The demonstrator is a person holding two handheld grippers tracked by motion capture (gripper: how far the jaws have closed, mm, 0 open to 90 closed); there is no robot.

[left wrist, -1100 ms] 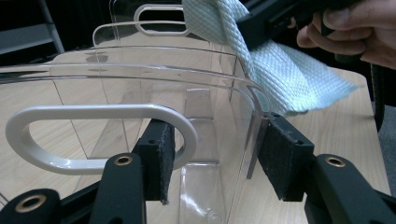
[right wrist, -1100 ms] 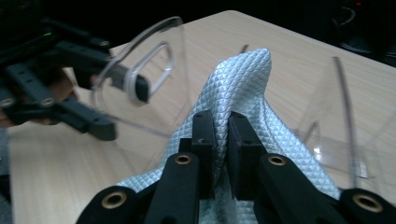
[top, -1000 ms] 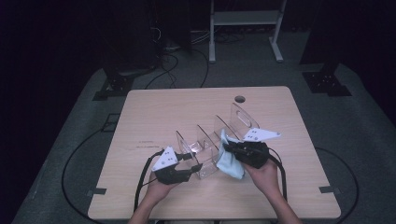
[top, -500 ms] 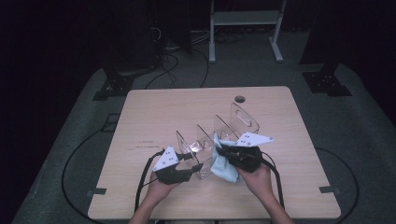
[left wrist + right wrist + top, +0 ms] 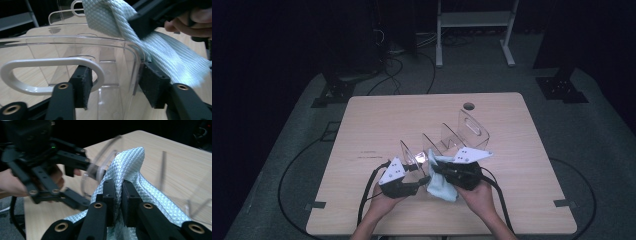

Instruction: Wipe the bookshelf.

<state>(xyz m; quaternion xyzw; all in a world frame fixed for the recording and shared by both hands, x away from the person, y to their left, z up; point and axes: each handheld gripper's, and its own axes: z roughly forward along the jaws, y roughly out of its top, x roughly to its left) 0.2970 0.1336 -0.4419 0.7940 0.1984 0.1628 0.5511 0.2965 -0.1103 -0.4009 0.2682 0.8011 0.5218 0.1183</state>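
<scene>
The left gripper (image 5: 416, 176) clamps its fingers on the clear rack's (image 5: 464, 131) near divider; the right gripper's (image 5: 435, 172) fingers pinch the blue cloth (image 5: 439, 186) against it, wiping apparently just begun.

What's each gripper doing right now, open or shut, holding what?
Left gripper: closed on the nearest panel of the clear acrylic rack, one pad on each side.
Right gripper: shut on the light blue cloth, held against the rack.
</scene>
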